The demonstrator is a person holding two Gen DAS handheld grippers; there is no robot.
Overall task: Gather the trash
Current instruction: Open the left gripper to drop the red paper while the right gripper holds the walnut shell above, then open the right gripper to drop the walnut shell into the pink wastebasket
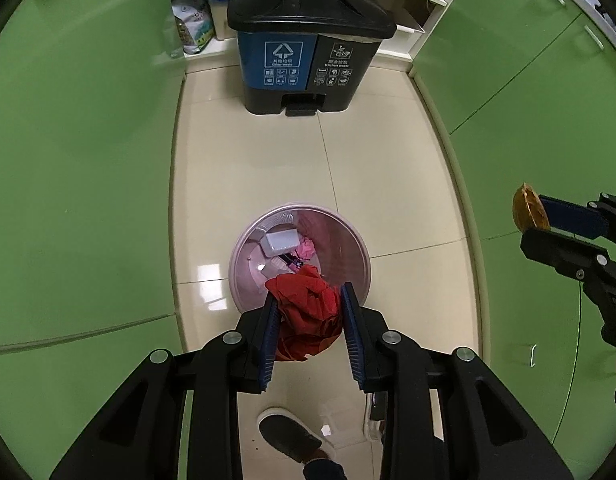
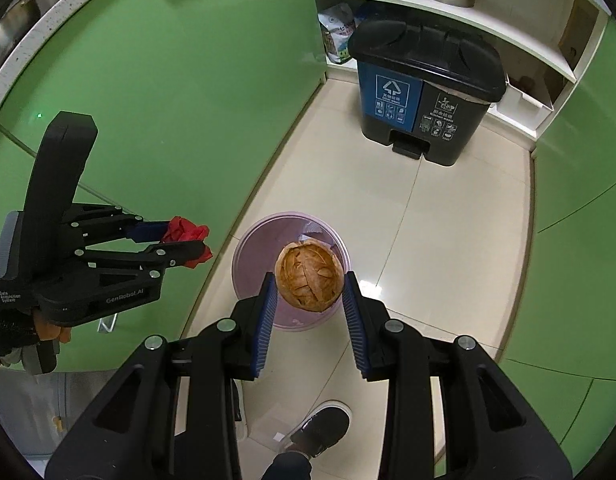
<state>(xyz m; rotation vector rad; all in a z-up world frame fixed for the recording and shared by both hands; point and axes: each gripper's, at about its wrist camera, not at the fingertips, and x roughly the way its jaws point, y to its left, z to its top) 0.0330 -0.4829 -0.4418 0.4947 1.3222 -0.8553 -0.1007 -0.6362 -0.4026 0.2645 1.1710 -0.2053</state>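
Note:
A crumpled red wrapper [image 1: 308, 312] sits between the blue pads of my left gripper [image 1: 309, 292], which is shut on it just above the near rim of a round pink bin [image 1: 244, 240]. The bin holds a white tray and pink scraps. In the right wrist view, my right gripper [image 2: 309, 276] is shut on a round brown ball of peel [image 2: 309, 280] above the same pink bin [image 2: 248, 248]. The left gripper [image 2: 188, 236] with the red wrapper [image 2: 186, 232] shows at the left there. At the right edge of the left wrist view, the right gripper [image 1: 533, 220] carries the brown ball [image 1: 527, 212].
A black pedal bin with blue and grey halves [image 1: 308, 52] stands at the far end of the tiled floor, its lids down. Green cabinet doors [image 1: 88, 140] line both sides of the narrow aisle. A person's dark shoe [image 1: 288, 436] is below the grippers. Bags sit on a shelf [image 1: 192, 20].

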